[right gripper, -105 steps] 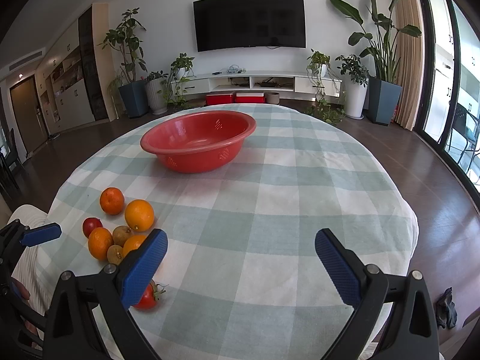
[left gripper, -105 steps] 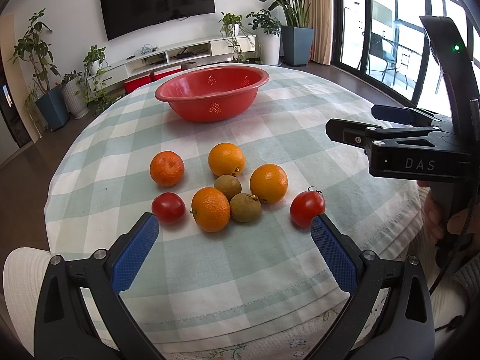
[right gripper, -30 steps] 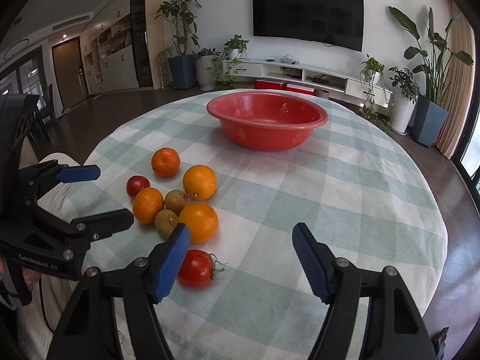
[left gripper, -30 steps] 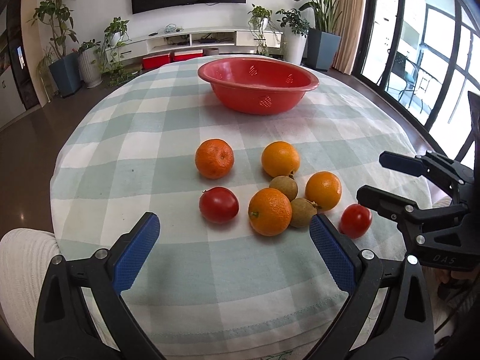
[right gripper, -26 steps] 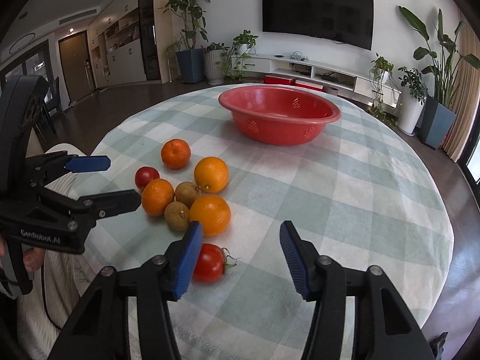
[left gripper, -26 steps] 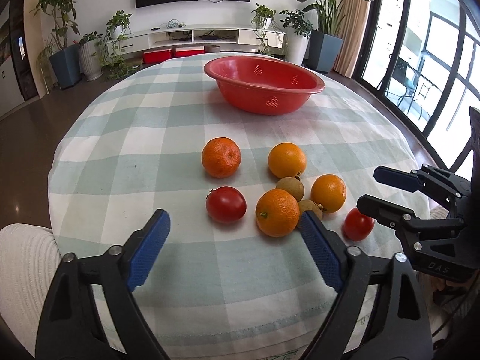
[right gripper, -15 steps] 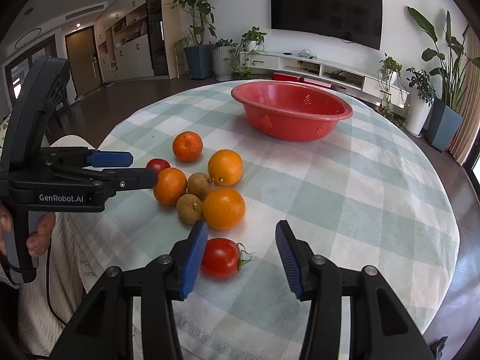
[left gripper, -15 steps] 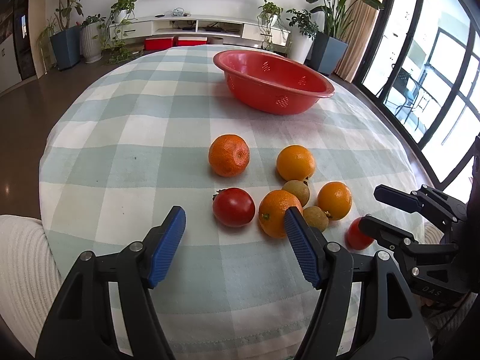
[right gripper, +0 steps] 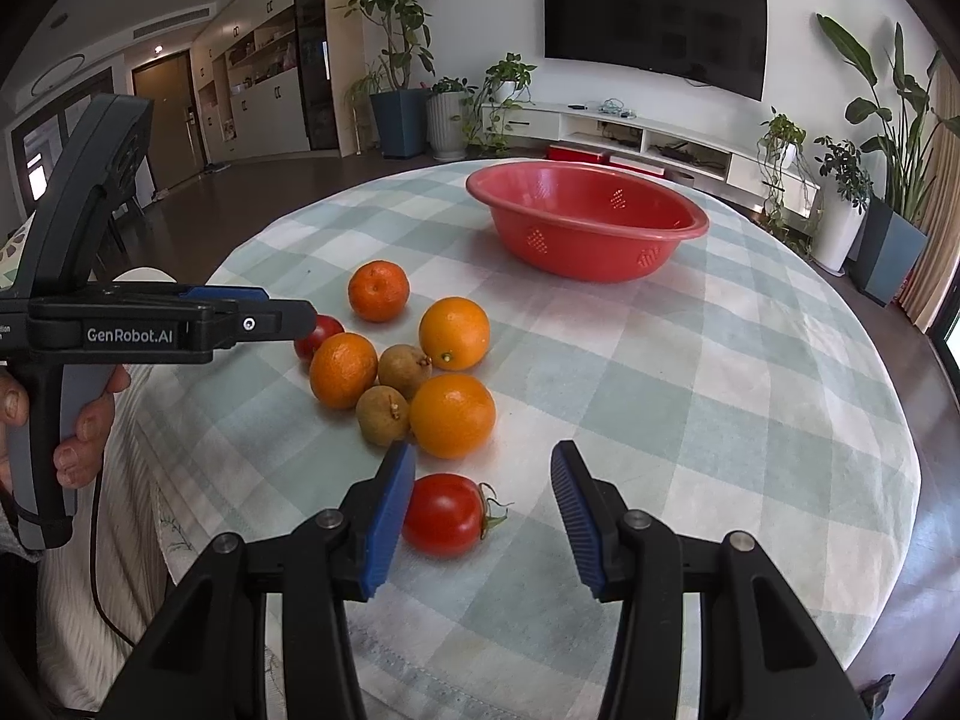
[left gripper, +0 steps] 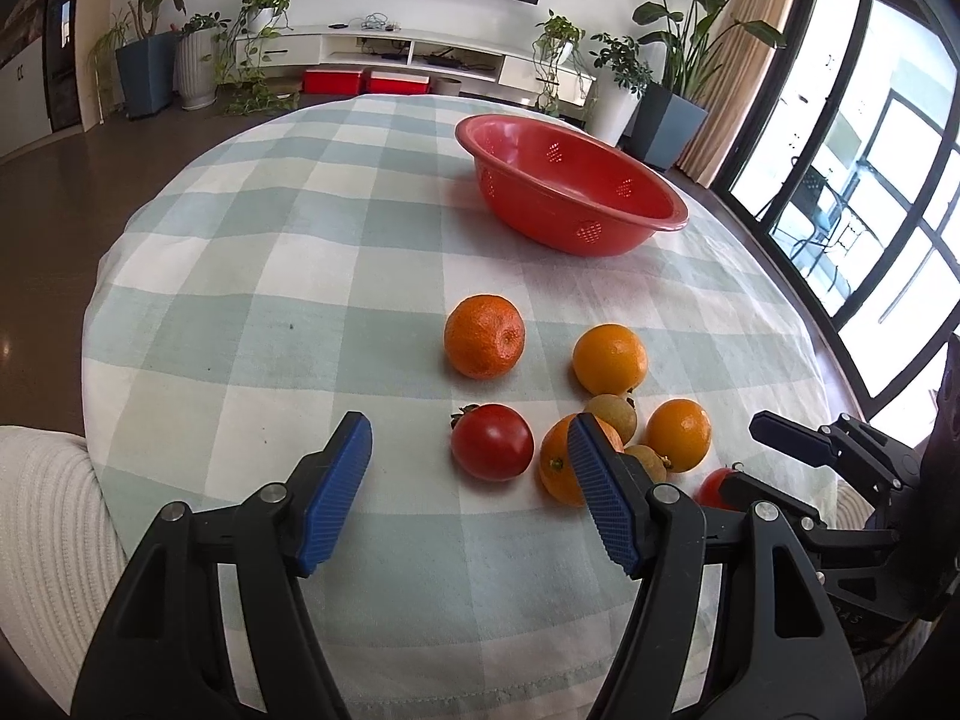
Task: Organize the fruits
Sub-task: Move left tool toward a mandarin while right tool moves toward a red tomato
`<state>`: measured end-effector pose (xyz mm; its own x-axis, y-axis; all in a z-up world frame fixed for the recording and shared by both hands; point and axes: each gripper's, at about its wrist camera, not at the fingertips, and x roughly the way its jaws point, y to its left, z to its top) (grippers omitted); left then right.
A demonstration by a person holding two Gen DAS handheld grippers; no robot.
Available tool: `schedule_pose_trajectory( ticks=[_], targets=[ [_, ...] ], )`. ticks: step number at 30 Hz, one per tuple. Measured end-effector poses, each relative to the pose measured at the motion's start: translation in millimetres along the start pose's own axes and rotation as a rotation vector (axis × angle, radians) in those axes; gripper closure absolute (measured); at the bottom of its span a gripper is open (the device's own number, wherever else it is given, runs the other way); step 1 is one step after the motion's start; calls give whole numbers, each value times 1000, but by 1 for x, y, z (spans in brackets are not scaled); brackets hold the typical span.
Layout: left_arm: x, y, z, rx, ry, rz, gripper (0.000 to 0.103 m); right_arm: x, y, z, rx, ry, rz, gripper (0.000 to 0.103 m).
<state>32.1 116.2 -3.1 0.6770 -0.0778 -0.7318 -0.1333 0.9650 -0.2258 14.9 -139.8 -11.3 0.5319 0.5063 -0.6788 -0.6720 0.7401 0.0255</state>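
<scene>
Left wrist view: the left gripper [left gripper: 468, 492] hangs over the near edge of the round worktop [left gripper: 252, 276] covered in pale green checked cloth, jaws about half open with nothing between the pads. A glossy red tomato [left gripper: 492, 441] sits just beyond the gap; the right pad overlaps a rough-skinned orange [left gripper: 555, 462] crowded against two small brown kiwis [left gripper: 612, 414]. The empty red plastic perforated bowl [left gripper: 570, 192] stands well apart, toward the far edge. Compared with a second ago the jaws are far narrower and the view has slid so the tomato lies nearly ahead.

Right wrist view: the right gripper [right gripper: 483, 501] is narrowed to roughly a third, framing a second red tomato with a green stem [right gripper: 447, 513] near the worktop's near edge; the left pad looks touching or just beside its skin, the right pad apart, so nothing is held. These jaws too have narrowed since a second ago.

Risks: a smooth round tomato may squirt or roll off the near edge if pinched off-centre, or bruise under hard pressure; the left jaws could clip the neighbouring orange and scatter the cluster
</scene>
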Motion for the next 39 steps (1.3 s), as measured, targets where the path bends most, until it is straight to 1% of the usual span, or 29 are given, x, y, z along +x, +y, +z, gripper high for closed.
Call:
schedule_pose_trajectory(
  ticks=[10,13,17,29,30,31,34,39],
  targets=[
    [7,2,18,20,-21,29,37,1,2,-1,-1,8,6,52],
    [13,4,24,24,-17,39,37,3,2,-1,-3,11,7,52],
    [22,3,32,32,-3,21,37,4,2,-1,4,17,8,52],
    [47,-14,44,128,26,40,37,12,3,-2,-3,49,9,52],
    [49,-13,45,131,30,42,39,12,3,-2,-5,52,8,52],
    [51,-13,45,132,36,40,44,13,3,-3,-6,55,7,52],
    [58,-9,45,123,66,14,55,14,2,-3,-2,62,7,52],
    [65,-8,45,129,80,6,59,17,1,-4,3,74,12,52]
  ],
)
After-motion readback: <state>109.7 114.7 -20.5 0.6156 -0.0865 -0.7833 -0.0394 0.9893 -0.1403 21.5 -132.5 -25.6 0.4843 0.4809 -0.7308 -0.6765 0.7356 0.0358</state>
